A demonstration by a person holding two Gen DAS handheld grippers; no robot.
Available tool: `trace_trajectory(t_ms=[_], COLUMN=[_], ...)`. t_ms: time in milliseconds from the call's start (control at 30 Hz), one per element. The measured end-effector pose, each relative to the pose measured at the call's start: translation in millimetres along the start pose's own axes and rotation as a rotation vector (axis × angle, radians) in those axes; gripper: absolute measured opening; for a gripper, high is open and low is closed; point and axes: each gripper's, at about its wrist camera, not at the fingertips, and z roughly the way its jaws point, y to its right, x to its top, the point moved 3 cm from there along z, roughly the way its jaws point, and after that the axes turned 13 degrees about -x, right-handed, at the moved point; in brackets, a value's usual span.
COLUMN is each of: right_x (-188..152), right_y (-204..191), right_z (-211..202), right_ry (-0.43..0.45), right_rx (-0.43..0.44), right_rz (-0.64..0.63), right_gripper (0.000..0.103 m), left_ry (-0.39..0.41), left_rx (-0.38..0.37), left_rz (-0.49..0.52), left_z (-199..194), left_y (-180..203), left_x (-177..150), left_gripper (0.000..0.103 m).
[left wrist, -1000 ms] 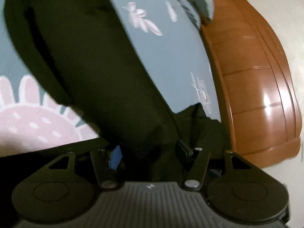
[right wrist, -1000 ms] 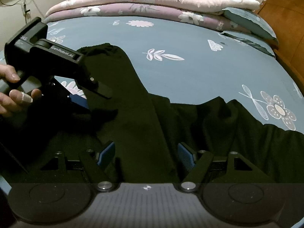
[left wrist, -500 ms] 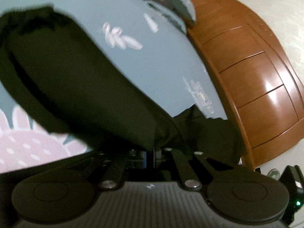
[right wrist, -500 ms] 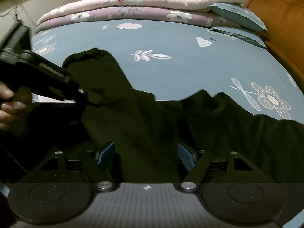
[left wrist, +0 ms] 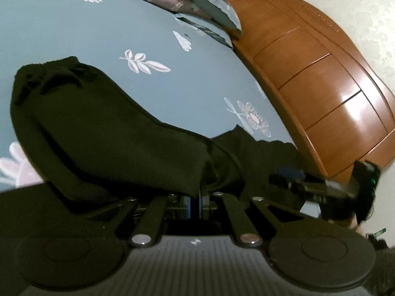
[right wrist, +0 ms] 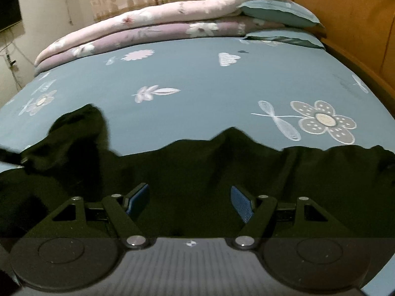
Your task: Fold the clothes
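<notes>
A black garment lies spread on the blue flowered bed sheet. My left gripper is shut on a fold of its fabric, and the cloth is lifted and stretches away from the closed blue pads toward a gathered end at the upper left. In the right wrist view the black garment fills the lower half, with a raised hump at the left. My right gripper stands open just above the cloth with nothing pressed between its blue pads. One of its pads shows at the right of the left wrist view.
A wooden headboard runs along the right side of the bed. Folded pink and purple quilts and a teal pillow are stacked at the far edge. Bare sheet lies beyond the garment.
My left gripper closed on the garment and rose, pulling the fabric up. My right gripper slid right along the garment, still open, and the left gripper has nearly left its view.
</notes>
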Motion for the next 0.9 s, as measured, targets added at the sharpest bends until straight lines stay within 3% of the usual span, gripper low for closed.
trace_trajectory(t_ms=[433, 633, 800, 900], right_x=[-2, 4, 19, 32], right_y=[32, 20, 0, -18], right_z=[22, 23, 34, 45], right_ry=[0.018, 0.037, 0.043, 0.039], right_rx=[0.08, 0.124, 0.16, 0.183], right_rz=[0.034, 0.021, -0.002, -0.057], right_gripper=[0.077, 0.077, 0.077, 0.077], left_ry=[-0.004, 0.038, 0.0, -0.002], left_rx=[0.208, 0.199, 0.206, 0.2], left_rz=[0.007, 0.092, -0.003, -0.008], left_z=[-3, -13, -5, -3], left_y=[2, 15, -15, -23], left_x=[-33, -26, -43, -50], left_gripper=[0.003, 0.003, 0.004, 0.004])
